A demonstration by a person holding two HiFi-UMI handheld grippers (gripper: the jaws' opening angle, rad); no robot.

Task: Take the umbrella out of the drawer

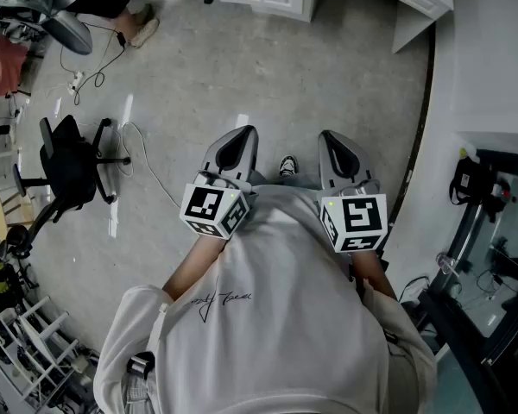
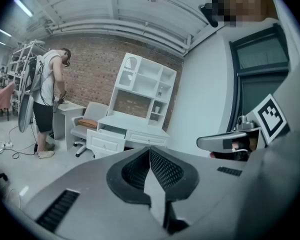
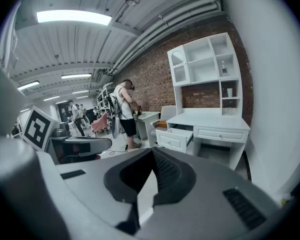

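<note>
Across the grey floor (image 1: 242,67) stands a white desk with a shelved hutch (image 3: 210,124), its white drawer (image 3: 175,140) at the left end pulled open. The left gripper (image 1: 240,141) and right gripper (image 1: 335,141) hover side by side at chest height, tipped slightly down. Both have their jaws pressed together on nothing, well short of that drawer. The umbrella can't be made out.

White desk (image 3: 210,121) against brick wall (image 3: 154,78), grey floor (image 1: 242,67)

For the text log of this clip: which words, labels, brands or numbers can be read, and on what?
No text reads clearly.
Script print on the person's white shirt: handwriting-style, upside down, too small to read.
Marker cubes: black-and-white square patterns, no letters.
</note>
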